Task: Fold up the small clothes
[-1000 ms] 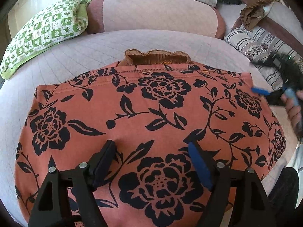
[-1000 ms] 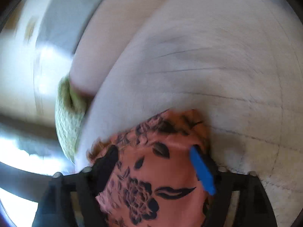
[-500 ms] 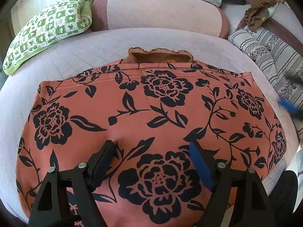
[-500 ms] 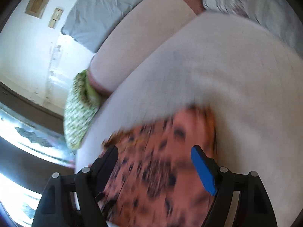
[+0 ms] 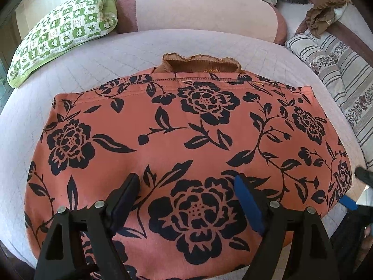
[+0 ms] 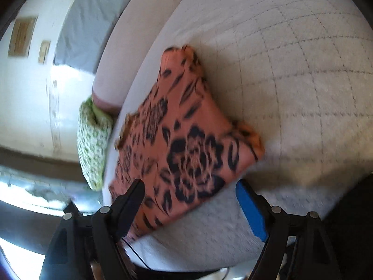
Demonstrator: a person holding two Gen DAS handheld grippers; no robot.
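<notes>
One orange garment [image 5: 186, 140] printed with black flowers is spread flat across the middle of the left wrist view, on a quilted lilac bed cover [image 5: 98, 56]. No brand, label or writing can be read on it. A ruffled brown hem [image 5: 200, 64] is seen jutting out at its upper edge. In the right wrist view the same garment [image 6: 181, 140] is seen blurred, in the centre and lower left of the frame.

The left tongs [image 5: 186, 200] are held released above the garment's lower middle, with nothing between the jaws. The right tongs [image 6: 190, 203] are likewise spread wide, with nothing gripped.

One green checked pillow [image 5: 63, 30] is seen at the upper left, one pink bolster [image 5: 200, 9] at the top, and one striped cushion [image 5: 338, 70] at the right. One crumpled brown cloth [image 5: 324, 16] is seen at the upper right.
</notes>
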